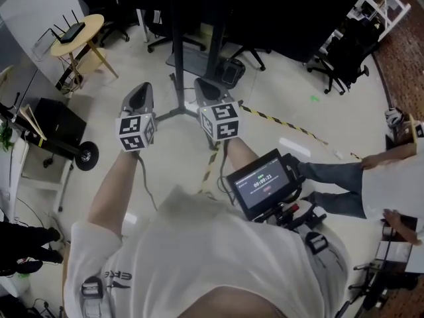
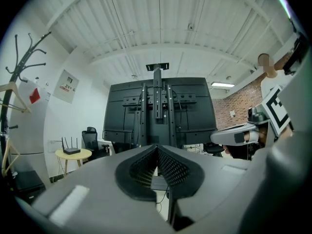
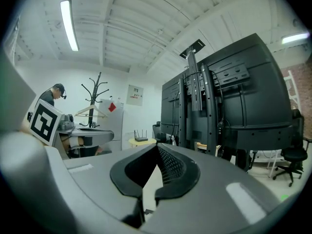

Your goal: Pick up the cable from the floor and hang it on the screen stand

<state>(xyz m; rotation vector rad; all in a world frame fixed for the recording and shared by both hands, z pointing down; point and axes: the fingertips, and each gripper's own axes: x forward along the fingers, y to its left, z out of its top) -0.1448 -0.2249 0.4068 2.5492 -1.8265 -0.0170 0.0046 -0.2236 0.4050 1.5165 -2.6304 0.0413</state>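
The black screen stand (image 1: 177, 52) rises from the floor just ahead of both grippers, and its dark screen (image 2: 158, 111) fills the middle of the left gripper view. The stand (image 3: 204, 106) also shows from the side in the right gripper view. A thin dark cable (image 2: 161, 197) hangs by the stand's foot, seen through the gap below the left jaws. My left gripper (image 1: 141, 95) (image 2: 157, 147) is shut with nothing in it. My right gripper (image 1: 205, 86) (image 3: 157, 146) is held level beside it, also shut and empty.
A round wooden table with a router (image 1: 78, 32) stands at the back left. A black box on a wheeled cart (image 1: 56, 121) is at the left. Office chairs (image 1: 341, 58) are at the back right. Yellow-black tape (image 1: 278, 119) crosses the floor. A person (image 1: 397, 177) is at the right, and a coat rack (image 2: 14, 82) at the far left.
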